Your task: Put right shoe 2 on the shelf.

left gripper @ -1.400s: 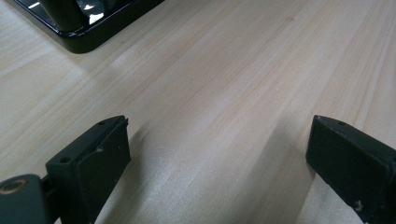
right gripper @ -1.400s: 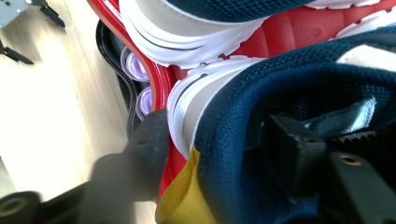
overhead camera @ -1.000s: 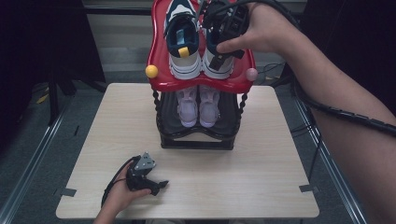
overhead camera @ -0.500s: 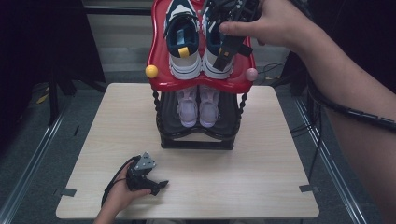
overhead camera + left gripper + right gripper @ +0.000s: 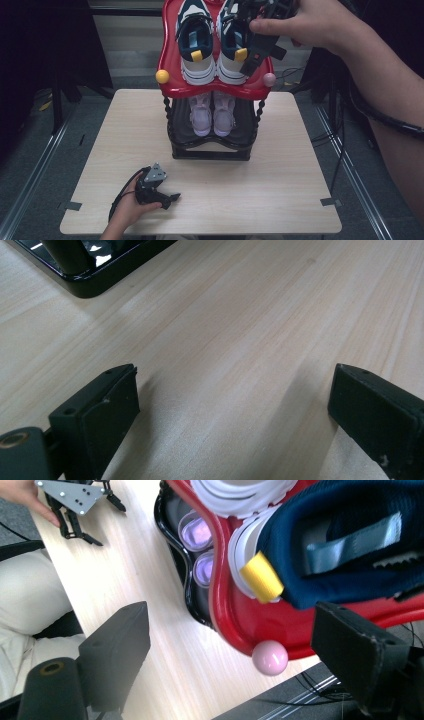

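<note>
Item: right navy-and-white sneaker (image 5: 234, 45), stood heel toward the near edge on the red top tray (image 5: 172, 65) of a two-tier shoe rack (image 5: 210, 150) at the far edge of the table (image 5: 280, 190), touching its mate, the left sneaker (image 5: 196, 47).

Handling, as judged: light, padded collar soft, sole stiff; the heel with its yellow pull tab (image 5: 261, 577) looked the firmest place to take hold.

Right gripper (image 5: 230, 650): hovered just off that heel, jaws wide after just opening, nothing pressed between them.

Left gripper (image 5: 172, 198): rested on the table near the near-left corner, jaws spread wide and empty on bare wood.

Surroundings: a pair of pale lilac shoes (image 5: 212, 112) on the black lower tier; yellow knob (image 5: 162, 76) and pink knob (image 5: 269, 79) at the tray's near corners.

Obstructions: the tray's raised lip and the pink knob sat close under the heel; the left sneaker crowded one side.
</note>
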Available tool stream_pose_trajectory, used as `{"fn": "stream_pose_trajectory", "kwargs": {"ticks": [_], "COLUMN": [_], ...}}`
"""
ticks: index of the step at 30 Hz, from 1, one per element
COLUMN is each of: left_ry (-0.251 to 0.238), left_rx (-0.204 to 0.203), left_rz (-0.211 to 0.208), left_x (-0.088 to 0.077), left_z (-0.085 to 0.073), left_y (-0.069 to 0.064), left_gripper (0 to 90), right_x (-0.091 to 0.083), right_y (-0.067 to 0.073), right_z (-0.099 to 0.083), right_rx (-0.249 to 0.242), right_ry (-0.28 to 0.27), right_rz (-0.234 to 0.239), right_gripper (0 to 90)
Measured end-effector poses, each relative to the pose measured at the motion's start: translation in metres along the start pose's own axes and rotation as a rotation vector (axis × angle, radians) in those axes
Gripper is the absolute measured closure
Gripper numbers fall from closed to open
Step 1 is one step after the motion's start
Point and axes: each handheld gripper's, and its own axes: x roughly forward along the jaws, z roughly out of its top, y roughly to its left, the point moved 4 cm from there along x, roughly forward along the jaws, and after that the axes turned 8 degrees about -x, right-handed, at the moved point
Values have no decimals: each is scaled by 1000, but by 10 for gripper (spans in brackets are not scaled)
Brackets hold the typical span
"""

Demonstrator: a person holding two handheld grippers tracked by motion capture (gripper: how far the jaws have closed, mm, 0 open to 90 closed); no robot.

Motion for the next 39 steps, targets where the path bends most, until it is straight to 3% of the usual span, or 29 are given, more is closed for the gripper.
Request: {"fn": "stream_pose_trajectory", "kwargs": {"ticks": [8,14,20,29,39], "left_ry": [-5,-5,2,-1,-3], "left_rx": [-3,-4,3,0,-1], "left_rz": [5,4,4,0,1], "left_x": [0,0,1,1,1], "left_z": [1,1,1,1,1], "left_y": [0,0,1,1,1], "left_gripper": [56,56,56,56,56], "right_x": [-4,-5,-2,9,18], "right_y": [6,13,16,22,29], "right_z": [-10,-17,-26,-52,-86], "right_rx": [-2,-11,-17,-11,17], "right_ry": [16,72,85,105,90], "right_rz": [21,52,69,107,108], "right_gripper": [165,177,180,191,191]}}
